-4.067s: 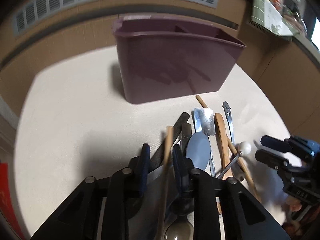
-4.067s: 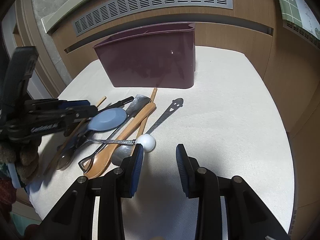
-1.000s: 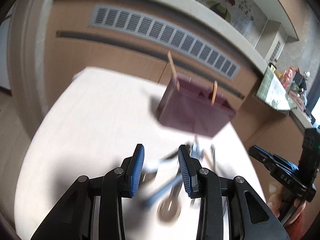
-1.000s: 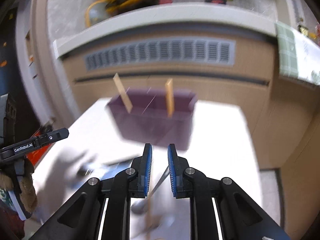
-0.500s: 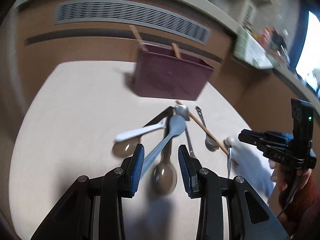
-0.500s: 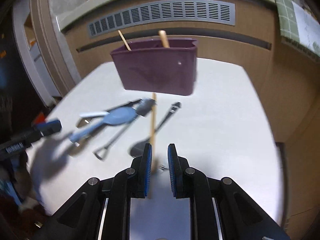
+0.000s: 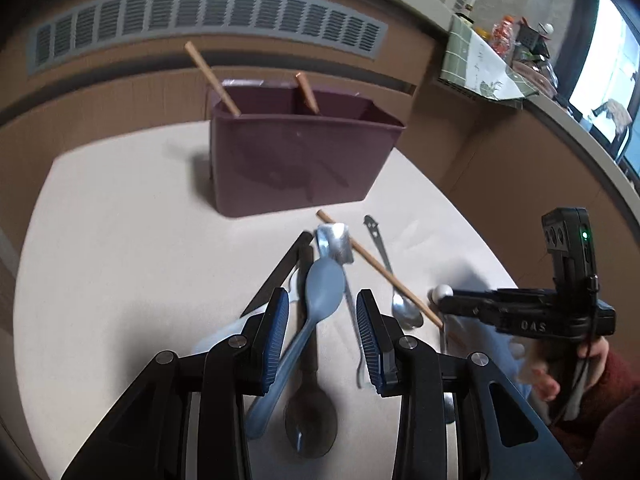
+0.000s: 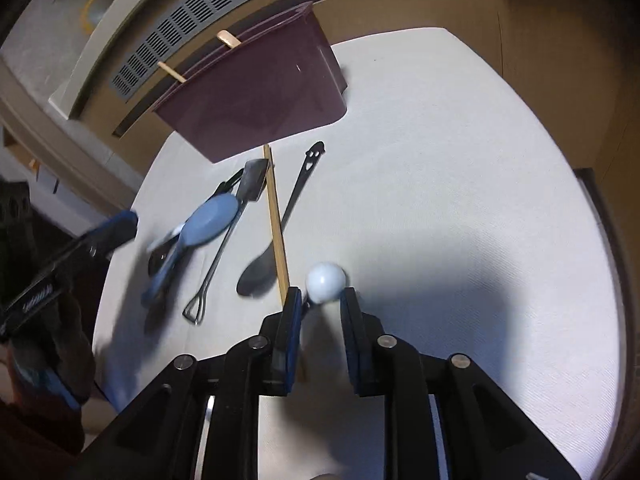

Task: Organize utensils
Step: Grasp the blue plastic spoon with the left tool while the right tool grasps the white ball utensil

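A maroon utensil bin (image 7: 296,160) stands at the back of the round table; it also shows in the right wrist view (image 8: 256,100). Two wooden sticks (image 7: 208,76) lean inside it. My left gripper (image 7: 322,320) is open, its jaws on either side of a blue plastic spoon (image 7: 320,288) lying on the pile. My right gripper (image 8: 320,308) is open around a white ball-ended utensil (image 8: 325,276). A wooden chopstick (image 8: 277,224), a metal spoon with a face handle (image 8: 296,196) and a small shovel-shaped utensil (image 8: 224,240) lie beside.
The table (image 8: 460,200) has a white cloth top with its right half bare. A dark spoon (image 7: 310,420) lies under my left gripper. A wooden wall with a vent (image 7: 200,24) runs behind the bin. A cluttered counter (image 7: 500,64) is at the far right.
Both grippers have come down from above the bin to the utensil pile. The right gripper has opened around the white ball. The two sticks now stand in the bin.
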